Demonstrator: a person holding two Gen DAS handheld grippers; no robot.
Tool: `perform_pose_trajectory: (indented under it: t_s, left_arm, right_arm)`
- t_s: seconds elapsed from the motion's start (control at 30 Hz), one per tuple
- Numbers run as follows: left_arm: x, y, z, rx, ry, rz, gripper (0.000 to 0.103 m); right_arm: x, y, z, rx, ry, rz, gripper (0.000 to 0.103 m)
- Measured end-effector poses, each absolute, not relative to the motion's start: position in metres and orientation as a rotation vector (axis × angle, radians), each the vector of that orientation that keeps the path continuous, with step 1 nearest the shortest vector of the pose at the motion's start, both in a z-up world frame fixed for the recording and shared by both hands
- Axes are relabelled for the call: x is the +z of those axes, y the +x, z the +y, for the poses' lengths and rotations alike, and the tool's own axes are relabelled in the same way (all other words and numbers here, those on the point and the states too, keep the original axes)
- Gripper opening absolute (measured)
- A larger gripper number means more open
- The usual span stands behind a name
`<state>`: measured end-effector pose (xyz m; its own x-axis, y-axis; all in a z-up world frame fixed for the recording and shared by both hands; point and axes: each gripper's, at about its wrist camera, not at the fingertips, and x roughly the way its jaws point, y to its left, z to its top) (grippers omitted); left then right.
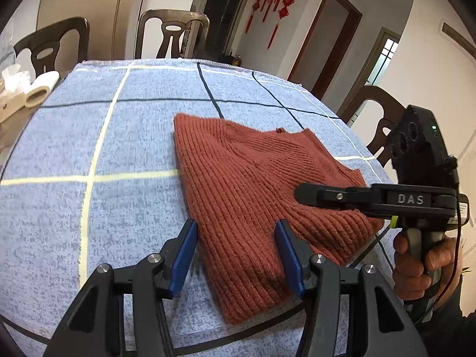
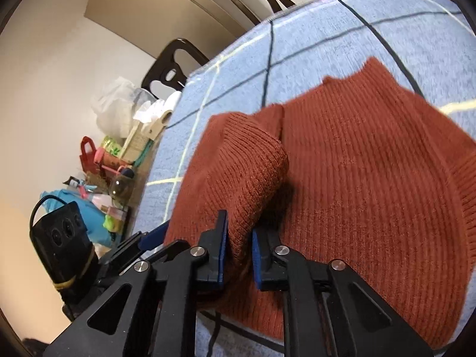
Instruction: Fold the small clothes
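Observation:
A rust-red ribbed knit sweater [image 1: 247, 184] lies on the blue checked table cloth [image 1: 89, 136]. My left gripper [image 1: 236, 238] is open, its blue pads straddling the sweater's near left edge, just above it. My right gripper [image 2: 239, 235] is shut on a folded-over sleeve of the sweater [image 2: 253, 163], lifting it above the sweater body [image 2: 372, 178]. In the left wrist view the right gripper [image 1: 303, 193] reaches in from the right over the sweater's right side.
Dark wooden chairs [image 1: 172, 32] stand around the table. White rolls and tissue [image 1: 32, 89] sit at the table's far left. In the right wrist view cluttered bags and bottles [image 2: 110, 160] lie beside the table's left edge.

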<state>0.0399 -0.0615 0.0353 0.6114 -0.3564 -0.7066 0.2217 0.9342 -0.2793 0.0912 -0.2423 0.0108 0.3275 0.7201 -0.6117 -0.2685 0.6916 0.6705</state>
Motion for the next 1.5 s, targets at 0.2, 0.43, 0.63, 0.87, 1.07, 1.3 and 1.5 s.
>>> perform_pose_trajectory:
  t_s: [0.2, 0.43, 0.63, 0.87, 1.07, 1.3, 1.5]
  left_arm:
    - [0.062, 0.044, -0.077, -0.364, -0.138, 0.785, 0.057]
    - [0.061, 0.053, -0.108, -0.446, -0.095, 0.792, 0.057]
    - [0.034, 0.056, -0.118, -0.467, -0.084, 0.866, 0.057]
    - [0.036, 0.052, -0.113, -0.474, -0.092, 0.862, 0.057]
    - [0.039, 0.052, -0.115, -0.473, -0.075, 0.86, 0.057]
    - [0.06, 0.046, -0.116, -0.495, -0.071, 0.799, 0.057]
    - [0.043, 0.044, -0.132, -0.495, 0.002, 0.821, 0.057]
  right_arm:
    - [0.04, 0.085, -0.276, 0.657, 0.471, 0.935, 0.013]
    - [0.034, 0.083, -0.333, 0.529, 0.472, 0.912, 0.013]
    - [0.009, 0.079, -0.355, 0.478, 0.519, 0.95, 0.013]
    - [0.017, 0.071, -0.35, 0.465, 0.472, 0.943, 0.013]
    - [0.022, 0.067, -0.354, 0.436, 0.45, 0.929, 0.016]
    - [0.065, 0.037, -0.34, 0.495, 0.305, 0.813, 0.016]
    - [0.025, 0.034, -0.336, 0.446, 0.228, 0.909, 0.014]
